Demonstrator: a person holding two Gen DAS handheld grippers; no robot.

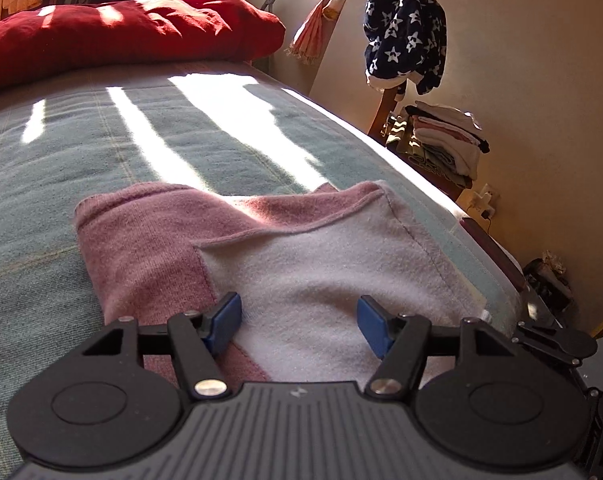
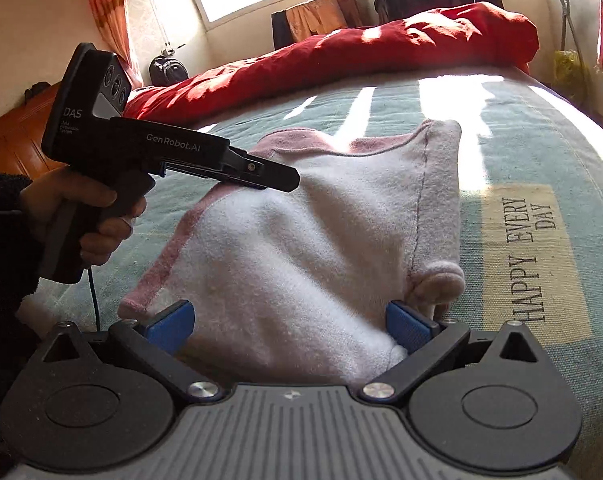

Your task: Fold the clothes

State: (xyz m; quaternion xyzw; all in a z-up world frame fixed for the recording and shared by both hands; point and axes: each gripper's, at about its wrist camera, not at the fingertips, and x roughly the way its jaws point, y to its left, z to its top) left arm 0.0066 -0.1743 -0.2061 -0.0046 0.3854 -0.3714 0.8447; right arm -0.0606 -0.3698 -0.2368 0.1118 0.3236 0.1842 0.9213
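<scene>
Sweater flat on bed, under both wide-open grippers; nothing held.

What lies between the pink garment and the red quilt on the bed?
Only bare bed cover, striped with sunlight, lies between the pink garment and the red quilt. Both wrist views show this stretch.

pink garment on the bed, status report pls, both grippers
Left gripper open, over the pink garment. Right gripper open at its near edge. Garment partly folded on the bed. Nothing in the way.
</scene>
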